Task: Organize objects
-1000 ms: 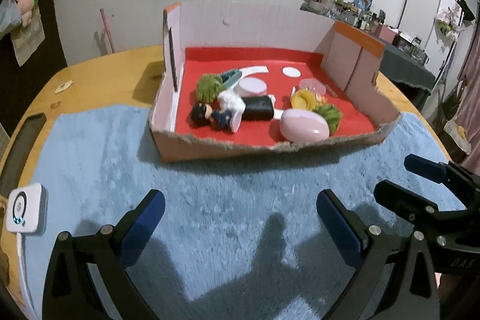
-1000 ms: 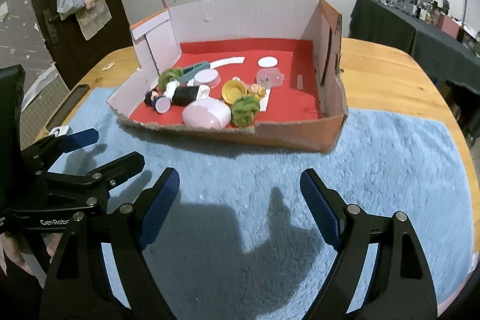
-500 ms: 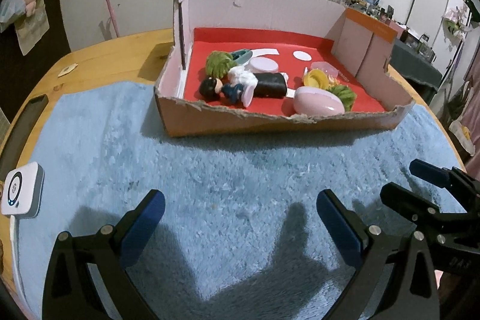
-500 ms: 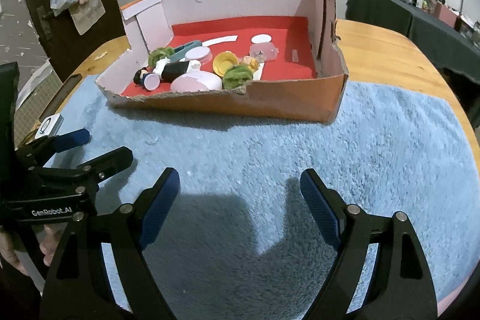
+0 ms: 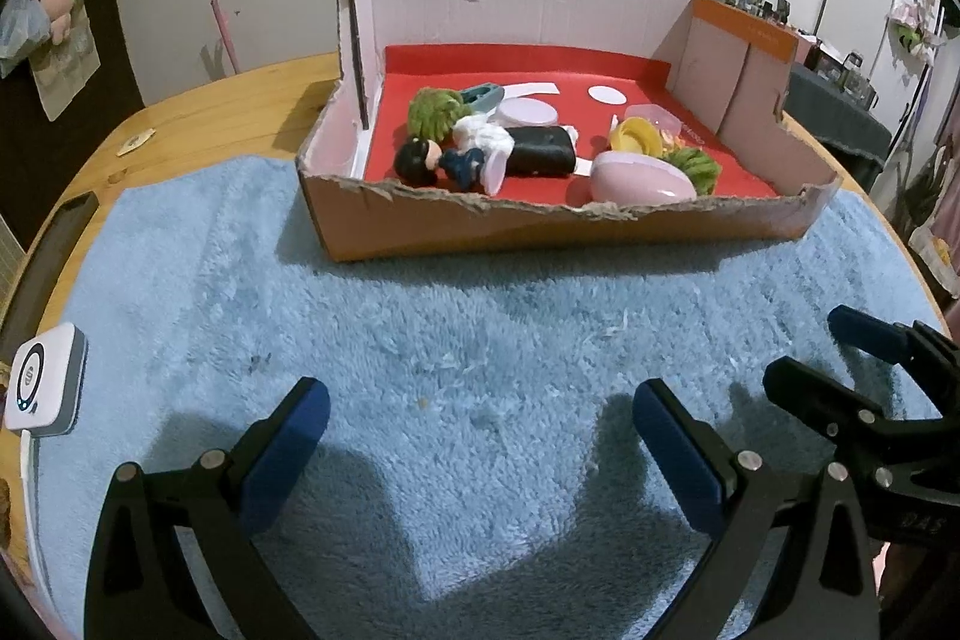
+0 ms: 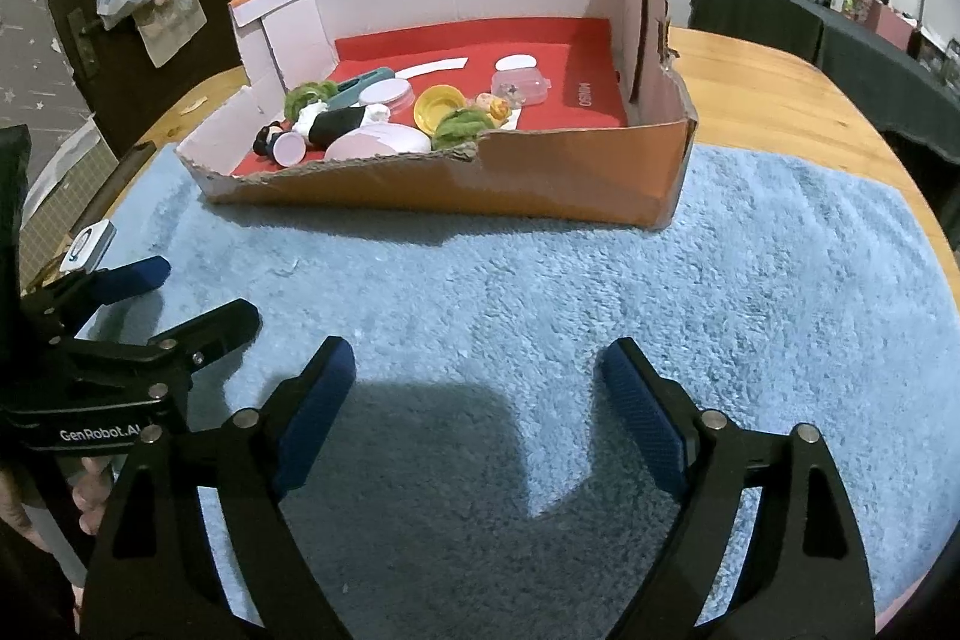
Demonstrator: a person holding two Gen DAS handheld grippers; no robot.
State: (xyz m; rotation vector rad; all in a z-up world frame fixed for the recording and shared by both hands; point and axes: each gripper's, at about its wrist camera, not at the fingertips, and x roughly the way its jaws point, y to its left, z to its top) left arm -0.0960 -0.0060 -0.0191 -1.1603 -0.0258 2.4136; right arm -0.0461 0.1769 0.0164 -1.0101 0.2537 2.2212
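Blue rug (image 5: 480, 340) covers wooden table (image 6: 780, 82); left tongs (image 5: 480, 424) wide, right tongs (image 6: 477, 382) opening, both empty.

Both cameras ride on my wrists and look forward and downward along the fingers. The left view sits low over the blue mat (image 5: 480, 340), with my left hand-held gripper (image 5: 480, 436) framing its bottom edge; it faces the cardboard box (image 5: 540, 226) from its left front corner. The right view looks from further right, over my right hand-held gripper (image 6: 474, 388), and meets the same box (image 6: 510, 187) from near its right front corner. Both views share the mat, the box and its contents, the wooden surface (image 5: 228, 100) and the back wall. Each also catches the other hand-held gripper at its side edge. Both stand near the mat, the box a little beyond.
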